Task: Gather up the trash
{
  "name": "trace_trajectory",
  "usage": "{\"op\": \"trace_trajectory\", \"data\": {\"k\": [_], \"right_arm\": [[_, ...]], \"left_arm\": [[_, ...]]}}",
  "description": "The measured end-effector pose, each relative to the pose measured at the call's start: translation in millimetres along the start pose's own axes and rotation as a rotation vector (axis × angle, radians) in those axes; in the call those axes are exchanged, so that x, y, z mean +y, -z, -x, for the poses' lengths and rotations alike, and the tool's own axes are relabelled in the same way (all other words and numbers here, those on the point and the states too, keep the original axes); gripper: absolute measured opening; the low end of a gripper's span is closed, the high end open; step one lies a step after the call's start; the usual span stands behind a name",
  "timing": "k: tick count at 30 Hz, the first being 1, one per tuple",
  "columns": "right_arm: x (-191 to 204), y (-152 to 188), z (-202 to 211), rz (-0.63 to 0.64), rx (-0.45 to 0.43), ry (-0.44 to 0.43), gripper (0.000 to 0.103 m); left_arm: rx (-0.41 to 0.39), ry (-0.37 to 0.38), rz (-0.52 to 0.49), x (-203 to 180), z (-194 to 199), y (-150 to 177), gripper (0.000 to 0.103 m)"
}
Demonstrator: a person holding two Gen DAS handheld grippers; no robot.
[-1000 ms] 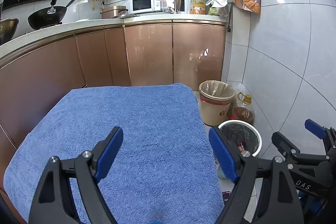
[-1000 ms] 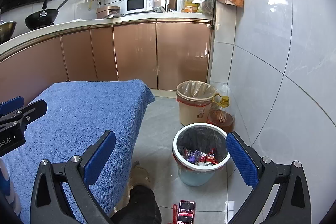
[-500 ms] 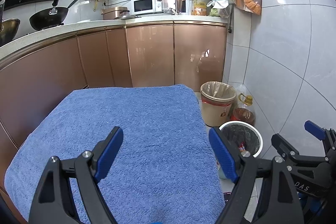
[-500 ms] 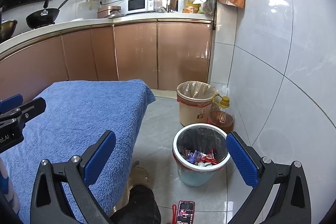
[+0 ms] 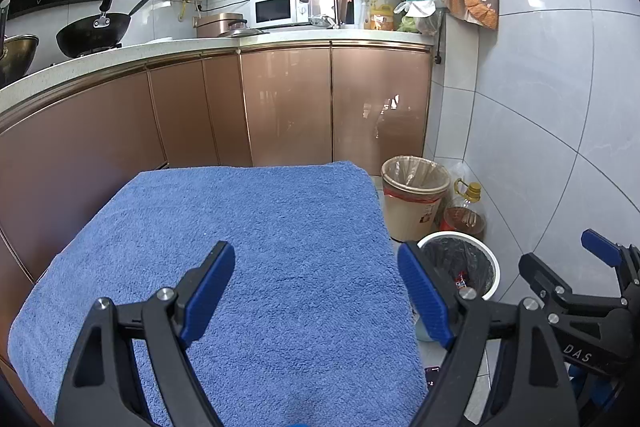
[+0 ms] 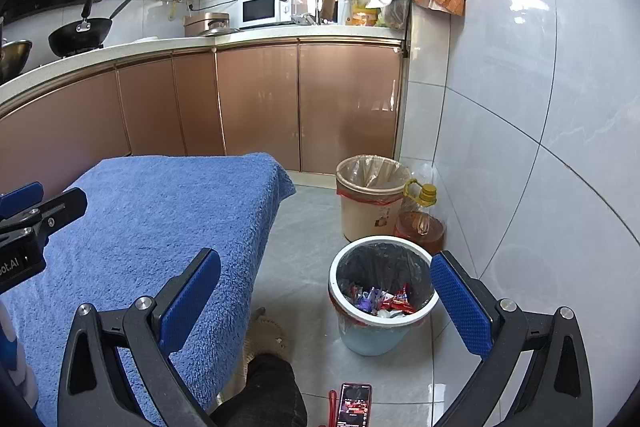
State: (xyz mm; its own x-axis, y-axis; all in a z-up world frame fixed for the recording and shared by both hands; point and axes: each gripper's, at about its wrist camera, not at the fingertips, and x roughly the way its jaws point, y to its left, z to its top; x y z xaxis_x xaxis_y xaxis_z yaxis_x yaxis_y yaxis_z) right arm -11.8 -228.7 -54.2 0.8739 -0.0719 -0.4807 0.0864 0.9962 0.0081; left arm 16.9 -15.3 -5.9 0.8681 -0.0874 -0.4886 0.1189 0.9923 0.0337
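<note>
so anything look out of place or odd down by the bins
One thing: a phone lies on the floor tiles with its screen lit, just in front of the blue bin holding wrappers, where it could be stepped on. Both bins stand upright, and nothing looks spilled.

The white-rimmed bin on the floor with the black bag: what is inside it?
The white-rimmed bin holds a small heap of snack wrappers, red, purple and white, on the black liner. Whatever lies beneath the heap is covered, and the left wrist view shows hardly any of the inside.

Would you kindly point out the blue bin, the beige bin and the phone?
Blue bin (image 6: 374,341): right wrist view, blue outer wall.
Beige bin (image 6: 362,217): right wrist view, front wall.
Phone (image 6: 354,405): right wrist view, lit screen.
</note>
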Motion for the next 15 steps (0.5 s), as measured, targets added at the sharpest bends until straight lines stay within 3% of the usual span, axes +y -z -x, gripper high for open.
{"op": "trace_trajectory", "data": {"k": [15], "right_arm": [[-1.0, -4.8, 6.7, -0.002, -0.018, 0.009, 0.103]], "left_arm": [[-0.005, 0.004, -0.004, -0.8, 1.5, -1.9, 0.083]]}}
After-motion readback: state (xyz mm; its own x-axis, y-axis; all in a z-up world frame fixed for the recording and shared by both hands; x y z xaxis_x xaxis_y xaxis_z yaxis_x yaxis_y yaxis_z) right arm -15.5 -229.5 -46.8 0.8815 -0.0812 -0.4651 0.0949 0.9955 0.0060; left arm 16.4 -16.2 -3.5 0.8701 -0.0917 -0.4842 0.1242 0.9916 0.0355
